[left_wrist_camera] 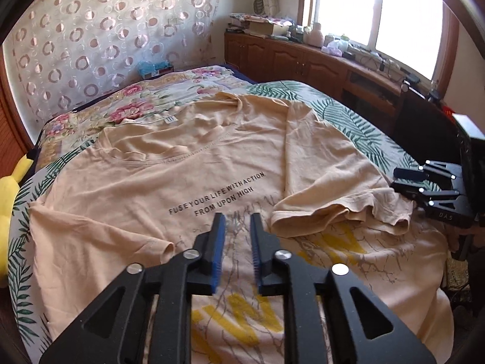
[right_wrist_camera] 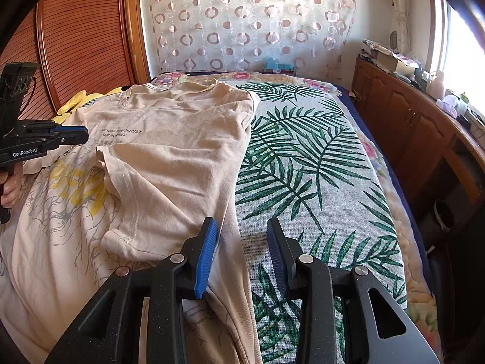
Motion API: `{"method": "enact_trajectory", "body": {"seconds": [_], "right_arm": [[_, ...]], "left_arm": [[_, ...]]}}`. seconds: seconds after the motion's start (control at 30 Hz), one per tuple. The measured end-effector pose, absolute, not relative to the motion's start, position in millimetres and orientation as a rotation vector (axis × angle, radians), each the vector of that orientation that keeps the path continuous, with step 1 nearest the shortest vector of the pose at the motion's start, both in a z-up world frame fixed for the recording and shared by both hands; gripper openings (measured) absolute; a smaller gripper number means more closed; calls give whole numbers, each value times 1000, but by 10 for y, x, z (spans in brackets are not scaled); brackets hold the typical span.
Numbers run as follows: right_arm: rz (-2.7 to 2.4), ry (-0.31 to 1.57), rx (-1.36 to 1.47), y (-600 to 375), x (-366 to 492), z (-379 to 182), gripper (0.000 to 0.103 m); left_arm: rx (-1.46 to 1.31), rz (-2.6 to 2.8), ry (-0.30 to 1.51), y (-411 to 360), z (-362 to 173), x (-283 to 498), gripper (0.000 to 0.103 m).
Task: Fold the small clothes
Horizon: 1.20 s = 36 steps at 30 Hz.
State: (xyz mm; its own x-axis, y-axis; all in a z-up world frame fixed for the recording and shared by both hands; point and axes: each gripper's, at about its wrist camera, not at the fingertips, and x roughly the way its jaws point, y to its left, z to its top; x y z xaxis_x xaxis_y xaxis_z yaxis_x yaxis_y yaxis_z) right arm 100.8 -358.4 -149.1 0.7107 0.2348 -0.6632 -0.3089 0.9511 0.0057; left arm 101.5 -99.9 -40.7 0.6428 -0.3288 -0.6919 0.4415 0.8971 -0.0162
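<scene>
A beige T-shirt (left_wrist_camera: 145, 182) with black lettering and a yellow print lies face up on the bed. Its right side and sleeve (left_wrist_camera: 321, 206) are folded inward over the chest. My left gripper (left_wrist_camera: 238, 217) hovers over the print below the lettering, its blue-padded jaws a little apart with nothing between them. In the right wrist view the T-shirt (right_wrist_camera: 182, 151) fills the left half. My right gripper (right_wrist_camera: 241, 223) stands open above the shirt's folded edge and the leaf-print cover, holding no cloth. My left gripper (right_wrist_camera: 75, 135) shows at the far left, with a person's hand (right_wrist_camera: 10, 191) below it.
The bed has a green leaf-print cover (right_wrist_camera: 303, 166) and a floral quilt (left_wrist_camera: 121, 109) at its far end. A yellow plush toy (left_wrist_camera: 9, 188) lies at the left edge. Wooden cabinets (right_wrist_camera: 409, 127) with clutter run under the window, and a wooden panel (right_wrist_camera: 85, 39) stands on the left.
</scene>
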Motion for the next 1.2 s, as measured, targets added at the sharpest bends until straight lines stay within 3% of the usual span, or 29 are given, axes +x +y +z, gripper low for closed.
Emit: {"method": "enact_trajectory", "body": {"seconds": [0.07, 0.2, 0.27, 0.3, 0.8, 0.93, 1.2], "right_arm": [[303, 720, -109, -3584, 1006, -1489, 36], [302, 720, -110, -3586, 1009, -1489, 36], [302, 720, -112, -3586, 1012, -1484, 36], [302, 720, -113, -3584, 1014, -1482, 36], [356, 712, -163, -3611, 1192, -1160, 45], [409, 719, -156, -3550, 1461, -1087, 58], [409, 803, -135, -3466, 2220, -1242, 59]], "left_arm": [[142, -440, 732, -938, -355, 982, 37], [116, -429, 681, -784, -230, 902, 47], [107, -421, 665, -718, -182, 884, 78], [98, -416, 652, -670, -157, 871, 82], [61, -244, 627, -100, -100, 892, 82], [53, -222, 629, -8, -115, 948, 82], [48, -162, 668, 267, -266, 1196, 82]]}}
